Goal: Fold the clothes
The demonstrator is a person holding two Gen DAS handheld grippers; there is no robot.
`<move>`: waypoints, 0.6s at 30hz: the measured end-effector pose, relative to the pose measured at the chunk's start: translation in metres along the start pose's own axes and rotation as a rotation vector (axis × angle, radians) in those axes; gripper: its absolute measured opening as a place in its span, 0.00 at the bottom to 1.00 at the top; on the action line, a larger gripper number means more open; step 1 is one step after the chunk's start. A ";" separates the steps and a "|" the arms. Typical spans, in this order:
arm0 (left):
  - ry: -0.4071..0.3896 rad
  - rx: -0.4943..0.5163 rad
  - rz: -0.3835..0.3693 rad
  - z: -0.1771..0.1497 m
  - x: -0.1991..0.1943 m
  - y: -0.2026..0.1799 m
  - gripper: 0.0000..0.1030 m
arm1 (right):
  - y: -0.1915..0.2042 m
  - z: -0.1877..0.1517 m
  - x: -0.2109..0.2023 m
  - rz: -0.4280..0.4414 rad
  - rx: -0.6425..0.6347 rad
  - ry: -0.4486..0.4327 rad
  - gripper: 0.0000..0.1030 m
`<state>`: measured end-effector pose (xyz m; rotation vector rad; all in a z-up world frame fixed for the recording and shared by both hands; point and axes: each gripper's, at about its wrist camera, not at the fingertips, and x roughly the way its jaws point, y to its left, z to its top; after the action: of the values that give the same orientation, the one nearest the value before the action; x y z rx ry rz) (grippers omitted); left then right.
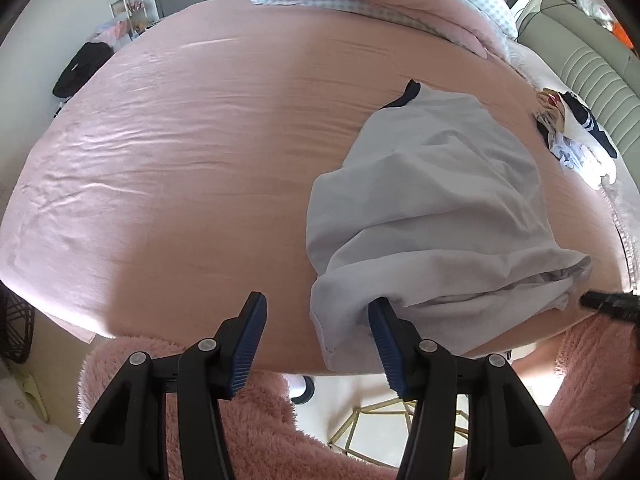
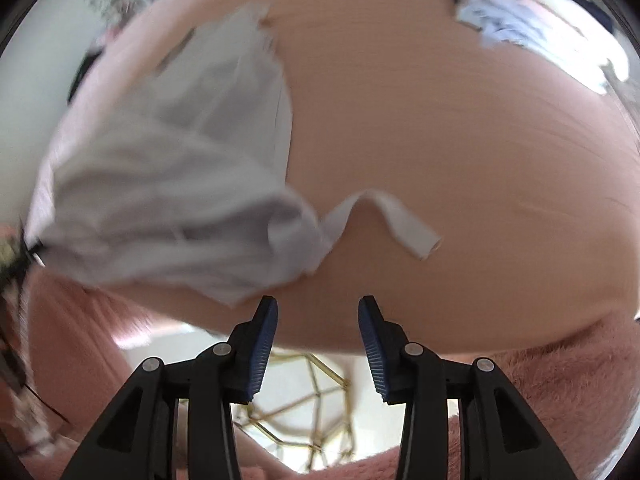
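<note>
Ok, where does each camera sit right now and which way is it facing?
Left wrist: on the open left gripper, facing across the pink bed to the crumpled white garment; its fingers show.
Right wrist: on the open right gripper, at the bed's near edge, blurred; its fingers show.
Shared: bed, garment.

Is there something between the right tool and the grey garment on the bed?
Nothing visible. The right tool is open, and only bare pink sheet separates it from the near edge of the grey garment, which lies up and to its left.
</note>
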<state>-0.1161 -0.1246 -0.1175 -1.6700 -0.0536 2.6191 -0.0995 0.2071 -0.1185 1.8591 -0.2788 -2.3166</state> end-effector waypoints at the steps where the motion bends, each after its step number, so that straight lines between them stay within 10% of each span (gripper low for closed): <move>1: 0.001 0.000 0.001 0.000 0.000 0.000 0.48 | 0.000 0.004 -0.007 0.025 0.025 -0.033 0.41; 18: 0.068 0.008 -0.011 -0.001 0.018 -0.003 0.48 | 0.058 -0.001 0.026 -0.078 -0.129 0.005 0.38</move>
<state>-0.1230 -0.1206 -0.1344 -1.7493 -0.0508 2.5490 -0.1033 0.1445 -0.1293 1.8442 -0.0555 -2.3189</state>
